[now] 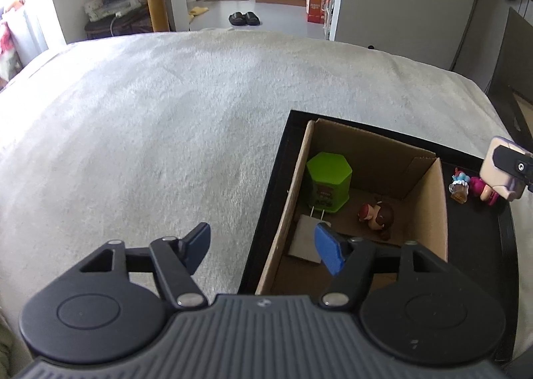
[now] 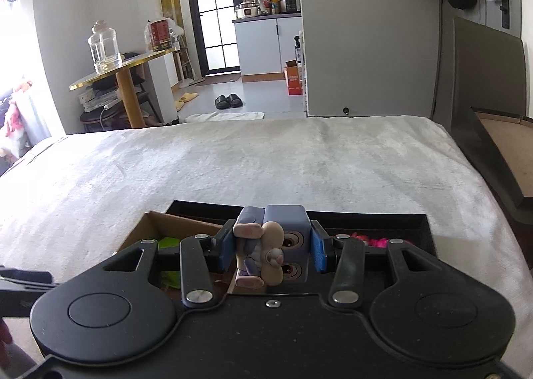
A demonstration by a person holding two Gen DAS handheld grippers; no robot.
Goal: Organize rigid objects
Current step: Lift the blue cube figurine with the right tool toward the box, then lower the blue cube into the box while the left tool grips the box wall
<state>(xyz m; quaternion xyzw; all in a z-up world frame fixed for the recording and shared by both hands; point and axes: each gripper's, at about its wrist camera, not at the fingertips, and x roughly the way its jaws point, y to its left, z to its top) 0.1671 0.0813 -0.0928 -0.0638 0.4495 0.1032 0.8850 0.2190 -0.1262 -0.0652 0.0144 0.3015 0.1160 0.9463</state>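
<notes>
Right gripper [image 2: 270, 247] has our purple block toy [image 2: 271, 242] clamped, above the black tray [image 2: 416, 229]. Left gripper [image 1: 263, 247] apart, empty, beside the cardboard box [image 1: 429, 212]. Risk: grip sits off-centre, so we may drop it short.

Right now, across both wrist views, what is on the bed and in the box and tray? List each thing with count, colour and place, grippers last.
Bed cover: one, pale grey, under everything.
Tray: one, black, on the cover.
Cardboard box: one, brown, open-topped, in the tray's left part.
Hexagonal container: one, green, upright in the box.
Plug adapter: one, white, prongs showing, on the box floor.
Brown-haired figurine: one, lying in the box.
Small figurines: apparently two, pink and blue, on the tray right of the box.
Blocky toy: one, lavender and beige, held above the tray.
Left gripper: black, blue pads, open, empty, at the box's near left edge.
Right gripper: black, blue pads, shut on the blocky toy.
</notes>
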